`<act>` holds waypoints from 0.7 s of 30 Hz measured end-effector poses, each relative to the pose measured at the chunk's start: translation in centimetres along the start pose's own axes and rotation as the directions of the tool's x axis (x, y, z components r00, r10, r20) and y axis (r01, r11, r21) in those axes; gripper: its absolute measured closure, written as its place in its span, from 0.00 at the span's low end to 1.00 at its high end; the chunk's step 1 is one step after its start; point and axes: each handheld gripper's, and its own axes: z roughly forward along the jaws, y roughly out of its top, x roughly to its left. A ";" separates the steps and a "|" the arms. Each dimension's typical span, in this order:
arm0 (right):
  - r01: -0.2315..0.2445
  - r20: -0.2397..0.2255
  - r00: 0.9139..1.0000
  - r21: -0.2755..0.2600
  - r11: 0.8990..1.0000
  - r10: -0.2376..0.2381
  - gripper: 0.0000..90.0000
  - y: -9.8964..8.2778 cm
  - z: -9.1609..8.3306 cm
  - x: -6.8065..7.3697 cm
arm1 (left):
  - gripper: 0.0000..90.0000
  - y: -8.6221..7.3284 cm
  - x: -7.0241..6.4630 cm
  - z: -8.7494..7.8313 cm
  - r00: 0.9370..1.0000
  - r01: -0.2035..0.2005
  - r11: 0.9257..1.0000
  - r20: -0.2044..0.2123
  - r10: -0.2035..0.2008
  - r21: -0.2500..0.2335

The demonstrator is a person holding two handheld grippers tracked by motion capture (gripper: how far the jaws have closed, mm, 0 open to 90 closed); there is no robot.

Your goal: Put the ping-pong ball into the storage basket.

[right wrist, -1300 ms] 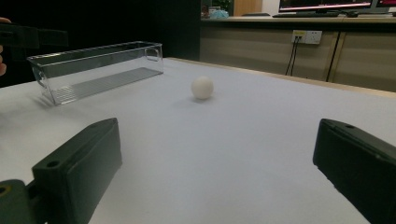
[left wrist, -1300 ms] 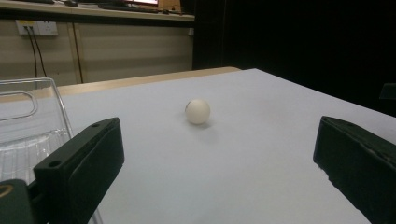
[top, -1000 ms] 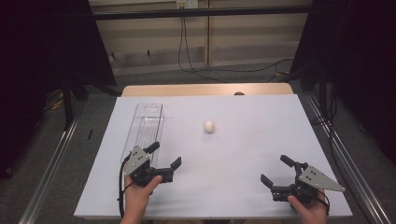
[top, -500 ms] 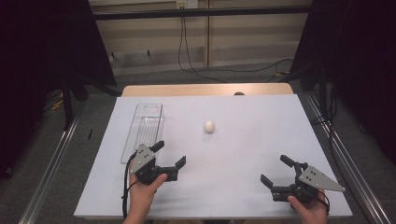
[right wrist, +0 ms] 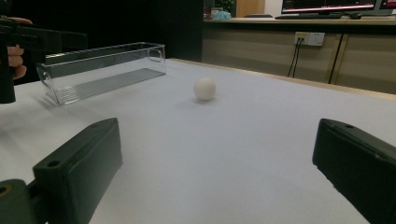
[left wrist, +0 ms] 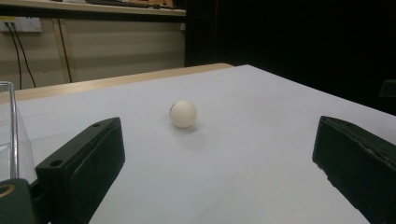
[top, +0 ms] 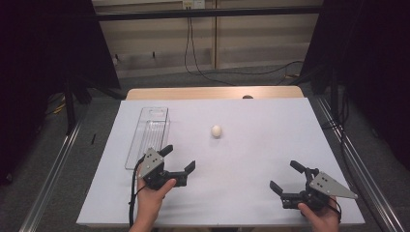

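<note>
Evidently set up for a pick from the small white round ball [top: 216, 131]: lying alone on the white-covered table [top: 251, 159], roughly mid-sheet, touching nothing, free to roll at the slightest knock. At about 9 o'clock from it, well apart, a long clear plastic rectangular bin [top: 148, 137], empty, open side up, long axis running from 12 to 6; probably put there as the drop-off, near enough to the left side for a short carry. Down at 7 o'clock from the ball, the left gripper [top: 179, 157], held in a hand just beside the bin's near end, jaws spread wide and clamped on nothing. Pointed toward 1 o'clock, so that in the left gripper view the ball [left wrist: 183, 113] sits between the two black jaws, a little left of centre, with the bin's clear wall [left wrist: 9, 121] at the frame's left edge. Likely held low and level to take the ball across its middle instead of from above. At 4 o'clock from the ball, near the sheet's front edge, the right gripper [top: 285, 175], likewise parted and empty, facing 11 o'clock; from the right gripper view, ball [right wrist: 205, 88] and bin [right wrist: 102, 70] both well ahead. Judged as parked and watching, with the left side nearer and better lined up. Wide opening sensible for a round, smooth target: room for error before closing.
</note>
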 end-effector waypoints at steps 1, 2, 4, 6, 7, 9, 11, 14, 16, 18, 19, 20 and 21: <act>-0.001 0.000 1.000 0.000 1.000 0.001 0.01 0.0 0.0 0.0 | 0.03 0.0 -0.2 0.2 0.999 0.033 0.999 -0.006 -0.033 -0.021; 0.002 -0.003 1.000 0.001 1.000 -0.002 0.01 0.0 0.0 0.0 | 0.03 0.0 -0.2 0.3 1.000 0.028 0.999 -0.010 -0.028 -0.016; -0.001 -0.001 1.000 0.000 1.000 0.001 0.01 0.0 0.0 0.0 | 0.03 0.0 -0.2 0.3 1.000 0.020 1.000 -0.011 -0.020 -0.014; 0.002 -0.001 1.000 0.000 1.000 -0.002 0.01 0.0 0.0 0.0 | 0.03 0.0 -0.2 0.4 1.000 0.020 1.000 -0.006 -0.020 -0.016; 0.002 -0.001 1.000 0.000 1.000 -0.002 0.01 0.0 0.0 0.0 | 0.03 0.0 -0.2 0.5 1.000 0.017 1.000 -0.005 -0.017 -0.015; 0.003 -0.003 1.000 0.000 1.000 -0.003 0.01 0.0 0.0 0.0 | 0.03 0.0 -0.3 0.6 1.000 0.015 1.000 -0.004 -0.015 -0.014; 0.006 -0.006 1.000 0.002 1.000 -0.006 0.01 0.0 0.0 0.0 | 0.03 0.0 -0.2 0.6 1.000 0.004 1.000 -0.004 -0.004 0.000; 0.006 -0.006 1.000 0.001 1.000 -0.006 0.01 0.0 0.0 0.0 | 0.03 0.0 -0.4 0.8 1.000 0.015 1.000 -0.006 -0.015 -0.012; 0.007 -0.007 1.000 0.001 1.000 -0.007 0.01 0.0 -0.1 0.0 | 0.03 0.0 -0.4 1.0 1.000 0.013 1.000 -0.003 -0.013 -0.014; 0.005 -0.007 1.000 0.001 1.000 -0.005 0.01 0.0 -0.1 0.0 | 0.03 0.0 -0.4 1.1 1.000 0.014 1.000 0.002 -0.014 -0.012; 0.005 -0.007 1.000 0.001 1.000 -0.005 0.01 0.0 -0.1 0.0 | 0.03 0.0 -0.4 1.1 1.000 0.014 1.000 0.002 -0.014 -0.012; 0.005 -0.007 1.000 0.001 1.000 -0.005 0.01 0.0 0.0 0.0 | 0.03 0.0 -0.5 1.3 1.000 0.014 1.000 0.000 -0.014 -0.013; 0.005 -0.007 1.000 0.001 1.000 -0.005 0.01 0.0 -0.1 0.0 | 0.03 0.0 -0.5 1.3 1.000 0.012 1.000 0.006 -0.012 -0.011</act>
